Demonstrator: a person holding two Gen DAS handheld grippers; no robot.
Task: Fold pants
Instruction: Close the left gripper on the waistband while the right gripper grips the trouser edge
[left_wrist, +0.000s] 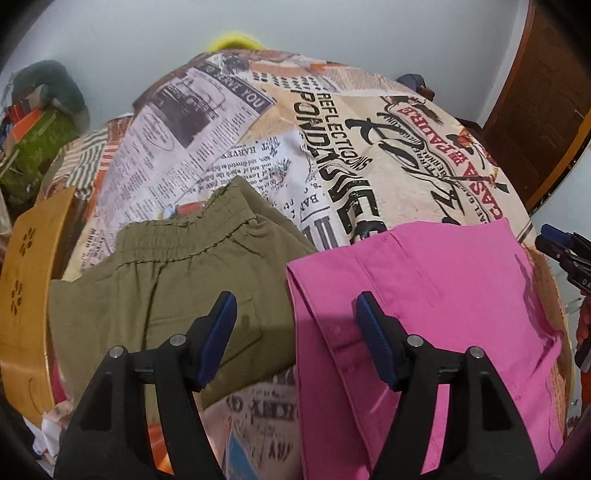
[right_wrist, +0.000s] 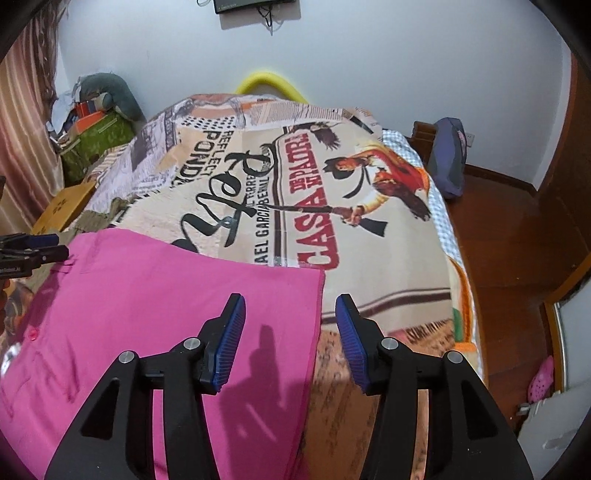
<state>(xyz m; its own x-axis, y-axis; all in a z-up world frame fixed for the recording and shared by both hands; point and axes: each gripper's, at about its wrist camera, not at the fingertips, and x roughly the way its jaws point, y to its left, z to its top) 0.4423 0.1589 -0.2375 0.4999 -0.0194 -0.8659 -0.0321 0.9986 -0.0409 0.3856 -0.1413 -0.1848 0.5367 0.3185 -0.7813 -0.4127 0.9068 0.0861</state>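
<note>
Both tongs gape apart over flat, folded pink pants.

2 close wrist views over shared pink pants.

The bedspread reads "CASA", "REFLECTIONS" and "SERVE YOU".

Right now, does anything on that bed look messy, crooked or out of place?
Only slightly. The olive pants lie askew, waistband bunched and one corner lifted off the printed bedspread. The pink pants beside them lie flat with clean edges. Both grippers, left and right, are open, holding nothing.
</note>
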